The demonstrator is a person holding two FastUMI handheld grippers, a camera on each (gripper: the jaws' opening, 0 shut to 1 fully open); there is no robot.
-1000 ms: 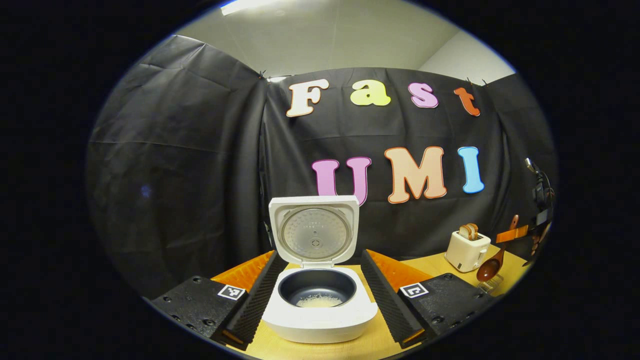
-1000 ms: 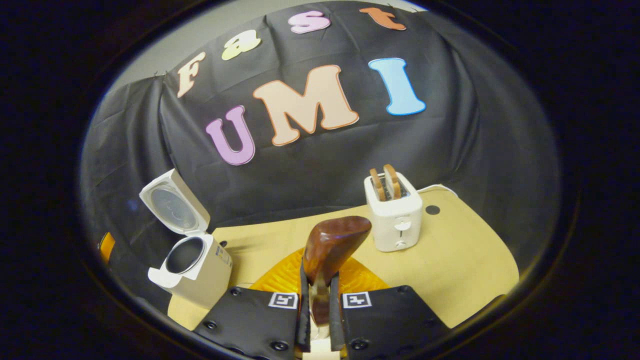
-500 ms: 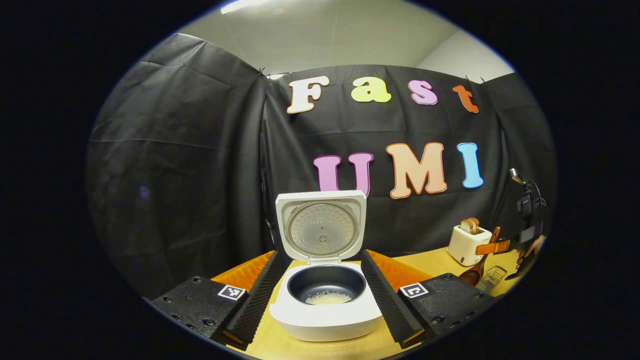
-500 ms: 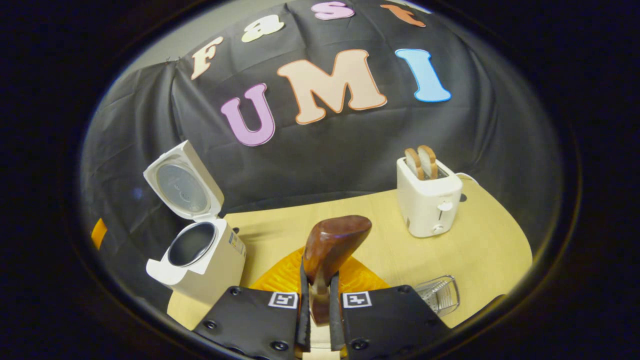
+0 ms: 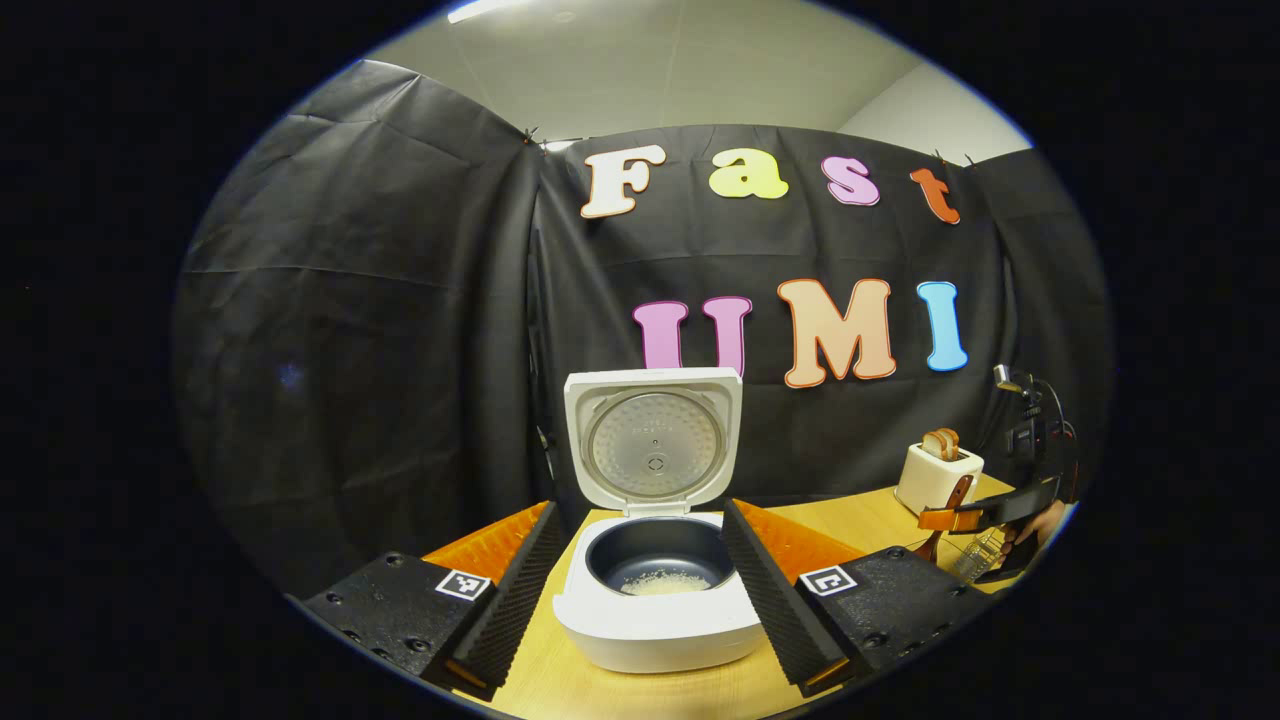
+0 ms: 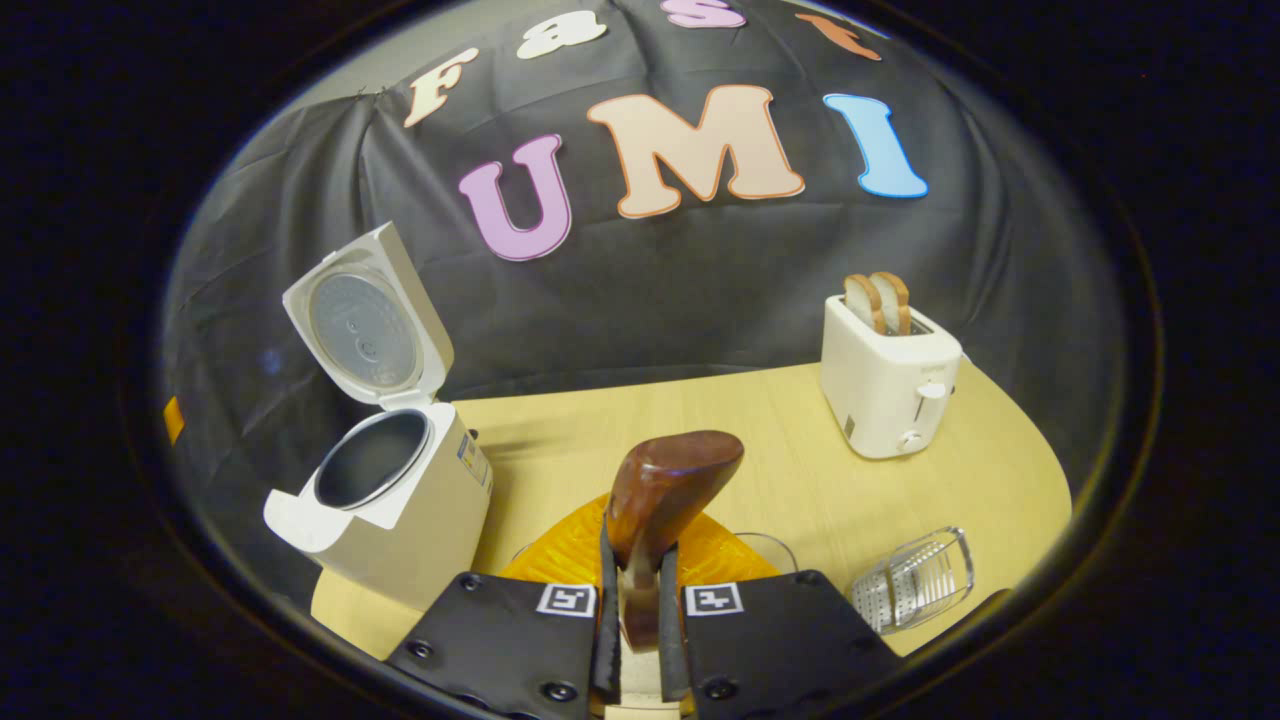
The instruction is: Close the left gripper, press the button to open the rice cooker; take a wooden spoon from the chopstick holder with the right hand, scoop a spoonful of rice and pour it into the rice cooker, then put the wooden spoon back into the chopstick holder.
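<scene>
Rice cooker (image 6: pixel 385 500) at table's (image 6: pixel 760 450) left, toaster (image 6: pixel 888 375) far right, chopstick holder (image 6: pixel 918 578) nearer.

Wooden spoon (image 6: pixel 660 490) — handle hidden between gripper fingers

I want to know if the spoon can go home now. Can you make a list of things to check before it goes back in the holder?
1. Spoon held tight: ok. The right gripper has both fingers pressing on the wooden spoon.
2. Rice poured: ok. Rice lies in the open rice cooker.
3. Spoon empty: cannot tell. Its hollow side faces away.
4. Holder ready: ok. The chopstick holder stands on the table, to the right of the gripper, nothing visible inside.
5. Spoon lined up over the holder: not ok. It is off to one side.
6. Left gripper out of the way: ok. It is open, by the cooker.
</scene>
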